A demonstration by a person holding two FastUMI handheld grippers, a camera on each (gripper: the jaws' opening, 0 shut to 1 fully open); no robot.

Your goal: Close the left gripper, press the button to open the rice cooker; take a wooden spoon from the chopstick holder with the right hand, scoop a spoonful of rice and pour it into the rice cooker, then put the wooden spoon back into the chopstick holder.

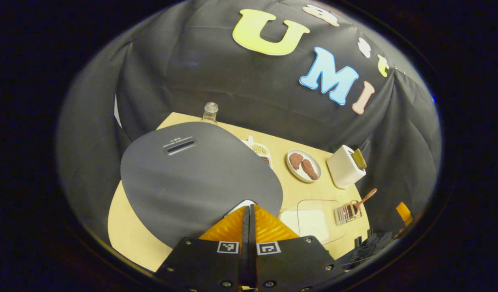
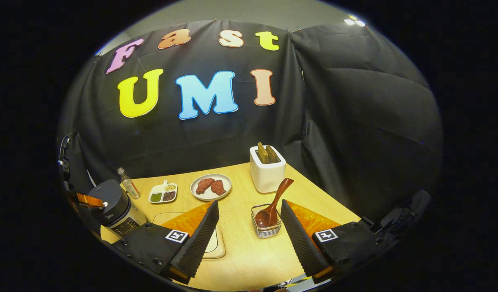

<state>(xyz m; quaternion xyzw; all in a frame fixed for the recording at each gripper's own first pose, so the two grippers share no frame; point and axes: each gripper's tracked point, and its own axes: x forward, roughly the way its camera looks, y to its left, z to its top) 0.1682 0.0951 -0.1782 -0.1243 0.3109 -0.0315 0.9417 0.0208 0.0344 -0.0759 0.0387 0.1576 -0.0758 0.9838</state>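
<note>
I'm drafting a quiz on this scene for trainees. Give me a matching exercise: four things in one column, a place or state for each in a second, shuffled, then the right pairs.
Things:
1. wooden spoon
2. rice cooker
3. left gripper
4. right gripper

Places or states:
A. fingers together, over the cooker's front edge
B. fingers apart, with the holder between them farther off
C. lid down
D. standing in the wire chopstick holder

Pairs: 1-D, 2-C, 3-A, 4-B
</note>
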